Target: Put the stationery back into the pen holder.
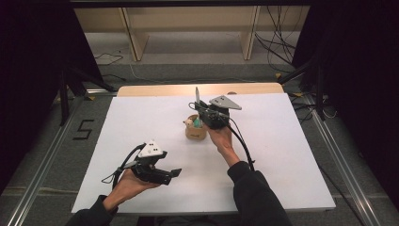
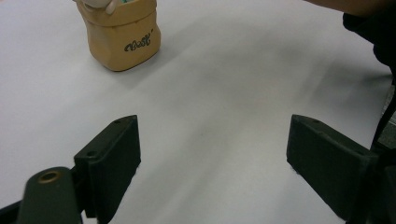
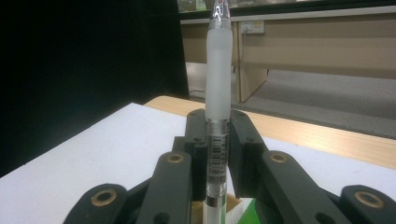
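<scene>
A slim pen with a clear barrel, a barcode strip and a frosted white grip sleeve (image 3: 218, 93) stood clamped between the two black jaws of the right gripper (image 3: 218, 140), its tip pointing up past the pads. In the high view the pen (image 1: 197, 94) rose as a thin pale stick above the right gripper (image 1: 207, 113), which hung over the rim of a small tan squarish holder with dark script on its side (image 1: 195, 131); pale and green items sat in the holder's mouth. The holder stood near the middle of the white tabletop (image 1: 141, 122). Well apart, toward the near left part of the table, the left gripper (image 1: 162, 175) hovered with its jaws spread wide and nothing between them, the holder (image 2: 122, 39) ahead of it.
</scene>
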